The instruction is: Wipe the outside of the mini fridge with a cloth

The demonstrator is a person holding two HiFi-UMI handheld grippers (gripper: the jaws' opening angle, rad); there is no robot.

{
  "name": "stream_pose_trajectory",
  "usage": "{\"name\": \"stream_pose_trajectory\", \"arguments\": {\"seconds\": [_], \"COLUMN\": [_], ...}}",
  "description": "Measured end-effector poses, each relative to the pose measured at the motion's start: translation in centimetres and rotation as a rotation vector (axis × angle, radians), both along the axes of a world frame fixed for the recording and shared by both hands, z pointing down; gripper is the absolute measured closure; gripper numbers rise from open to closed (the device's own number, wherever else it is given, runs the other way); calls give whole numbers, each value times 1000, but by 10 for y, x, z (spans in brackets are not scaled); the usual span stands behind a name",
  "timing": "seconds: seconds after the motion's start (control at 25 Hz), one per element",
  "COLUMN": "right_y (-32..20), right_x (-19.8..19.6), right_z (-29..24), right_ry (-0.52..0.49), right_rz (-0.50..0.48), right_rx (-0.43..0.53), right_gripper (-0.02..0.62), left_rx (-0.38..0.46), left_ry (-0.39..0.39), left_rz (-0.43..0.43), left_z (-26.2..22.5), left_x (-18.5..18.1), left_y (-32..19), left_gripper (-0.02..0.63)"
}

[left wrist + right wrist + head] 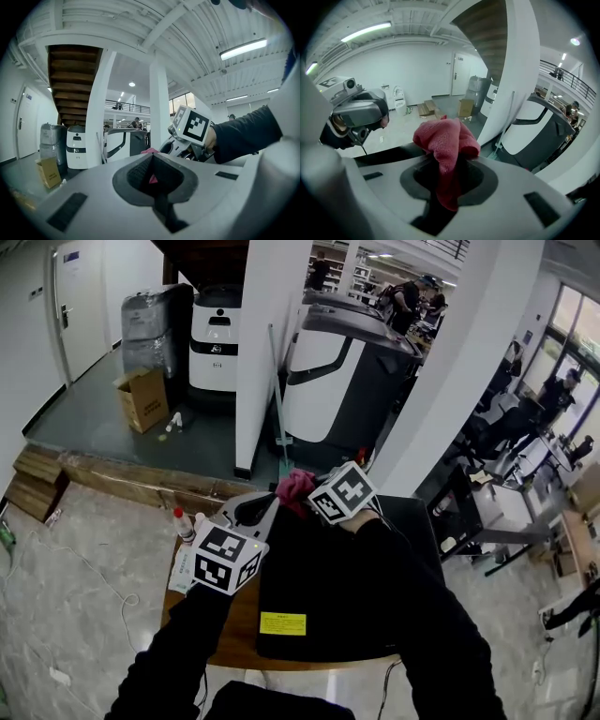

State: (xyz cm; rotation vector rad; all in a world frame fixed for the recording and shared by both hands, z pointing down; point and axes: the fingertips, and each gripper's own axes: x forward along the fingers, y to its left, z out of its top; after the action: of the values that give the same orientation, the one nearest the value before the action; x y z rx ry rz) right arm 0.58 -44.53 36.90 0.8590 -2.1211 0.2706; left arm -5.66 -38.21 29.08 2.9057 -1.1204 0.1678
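Two fingers of the right gripper (445,165) are pinching one red cloth (446,139), its loose wad bunching above them. The left gripper (152,174) fingers are sitting nearly together, holding nothing. Both grippers are hovering over the rear edge of one black fridge (281,587), which is standing on the desk (236,638) with one red-capped bottle (184,526) just beside it. Wiping well probably means lowering the wad flat onto the top, pressing lightly, sweeping in overlapping strokes, then working down the sides while the left gripper is steadying the fridge.
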Motion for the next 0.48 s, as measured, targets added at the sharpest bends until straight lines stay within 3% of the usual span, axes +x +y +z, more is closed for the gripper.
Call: {"name": "stream_pose_trajectory", "arguments": {"seconds": [0.24,0.48], "right_y": [12,50], "right_x": [-6,-15], "right_z": [1,5], "right_ry": [63,64], "right_rz": [-74,-183], "right_rx": [4,-16], "right_gripper": [508,508], "left_rx": [-22,-41], "left_ry": [6,-11], "left_rz": [-16,-66], "left_z": [11,24], "left_x": [-8,-8], "left_y": [6,39], "left_gripper": [600,600]}}
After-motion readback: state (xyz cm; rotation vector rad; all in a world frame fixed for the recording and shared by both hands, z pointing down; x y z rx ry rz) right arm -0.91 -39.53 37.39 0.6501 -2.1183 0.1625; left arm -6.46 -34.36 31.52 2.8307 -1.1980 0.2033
